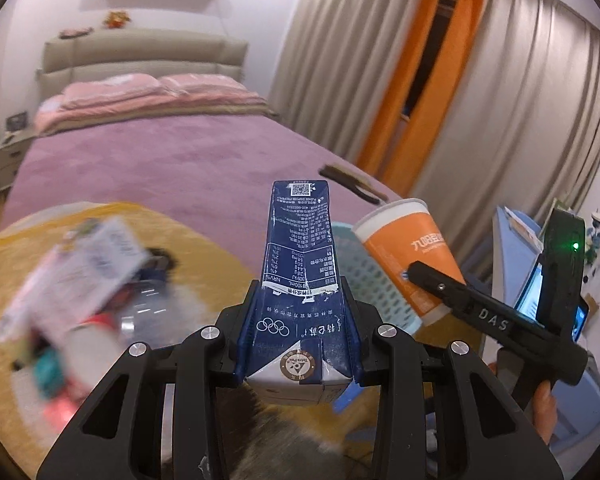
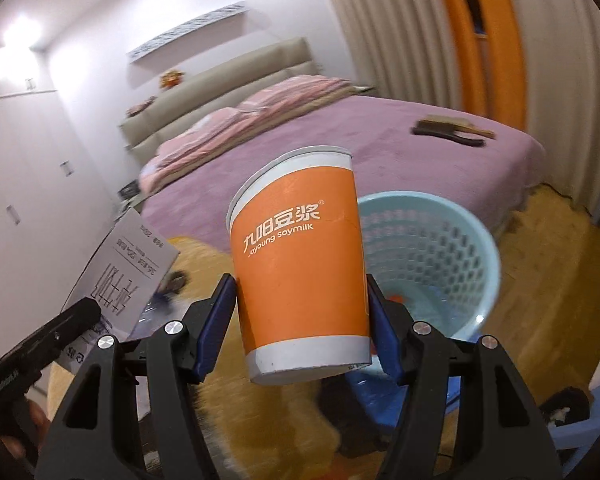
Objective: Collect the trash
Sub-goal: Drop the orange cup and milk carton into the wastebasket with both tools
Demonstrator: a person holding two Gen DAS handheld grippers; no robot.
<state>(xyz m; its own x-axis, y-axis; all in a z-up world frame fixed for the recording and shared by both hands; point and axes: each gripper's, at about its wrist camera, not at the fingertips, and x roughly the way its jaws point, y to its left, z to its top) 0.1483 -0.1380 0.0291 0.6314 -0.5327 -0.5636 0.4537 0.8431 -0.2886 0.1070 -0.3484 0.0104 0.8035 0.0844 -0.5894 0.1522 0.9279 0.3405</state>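
Both wrist views face bed (image 1: 172, 152), sharing basket (image 2: 428, 248)

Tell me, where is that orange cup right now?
The orange cup is held off the floor in the right gripper, just left of the blue basket, with the bed behind it.

Left wrist view: carton (image 1: 300, 280) centre frame, btwn the left tongs (image 1: 300, 344); cup (image 1: 410, 258) just right of it, w/ basket (image 1: 374, 276) behind both. Trash pile (image 1: 80, 292) lower left on rug (image 1: 204, 236); bed (image 1: 172, 156) behind, brush (image 1: 350, 182) on its right edge. Right wrist view: cup (image 2: 300, 276) centre in right tongs (image 2: 302, 328), basket (image 2: 428, 256) right behind it, box (image 2: 128, 264) at left.
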